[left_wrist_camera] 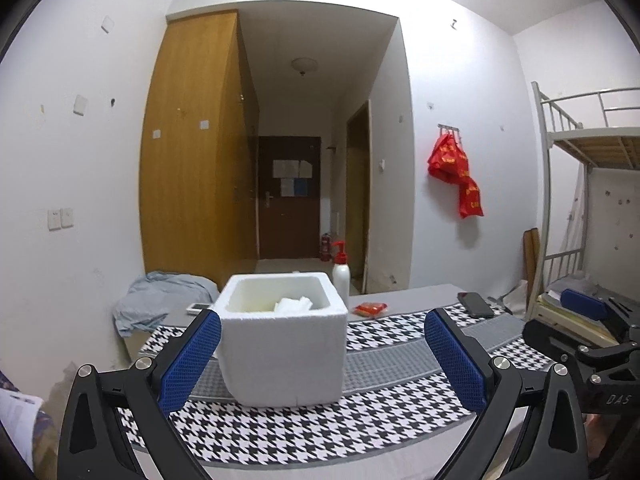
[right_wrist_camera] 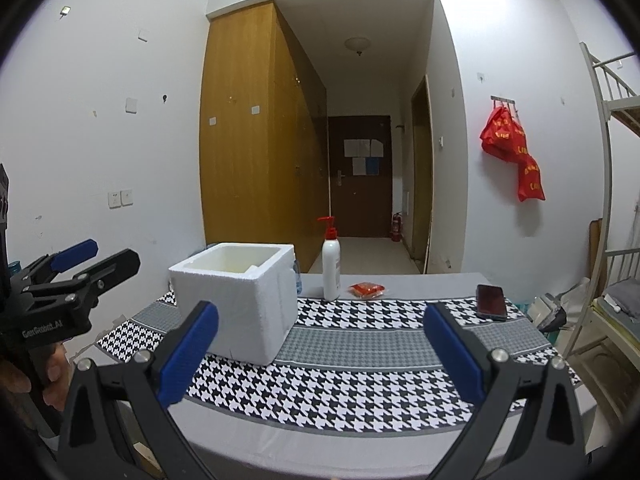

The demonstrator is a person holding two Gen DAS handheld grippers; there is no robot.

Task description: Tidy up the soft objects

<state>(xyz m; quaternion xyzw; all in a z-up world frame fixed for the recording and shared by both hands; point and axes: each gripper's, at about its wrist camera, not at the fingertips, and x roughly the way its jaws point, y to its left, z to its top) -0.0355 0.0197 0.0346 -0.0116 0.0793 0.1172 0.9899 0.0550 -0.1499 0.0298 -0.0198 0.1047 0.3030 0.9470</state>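
Note:
A white foam box (left_wrist_camera: 282,336) stands on the houndstooth cloth (left_wrist_camera: 304,428); it also shows in the right wrist view (right_wrist_camera: 240,300). A crumpled white soft object (left_wrist_camera: 293,304) lies inside the box. A small red packet (left_wrist_camera: 370,308) lies on the table behind the box, also seen in the right wrist view (right_wrist_camera: 366,290). My left gripper (left_wrist_camera: 322,364) is open and empty, its jaws standing either side of the box's near face. My right gripper (right_wrist_camera: 320,354) is open and empty, above the cloth to the right of the box. The left gripper shows at the left edge of the right wrist view (right_wrist_camera: 86,258).
A white pump bottle with a red top (right_wrist_camera: 331,266) stands behind the box. A dark phone (right_wrist_camera: 491,302) lies at the cloth's right end. A blue-grey cloth heap (left_wrist_camera: 160,296) lies at the table's far left. A bunk bed (left_wrist_camera: 592,200) stands to the right.

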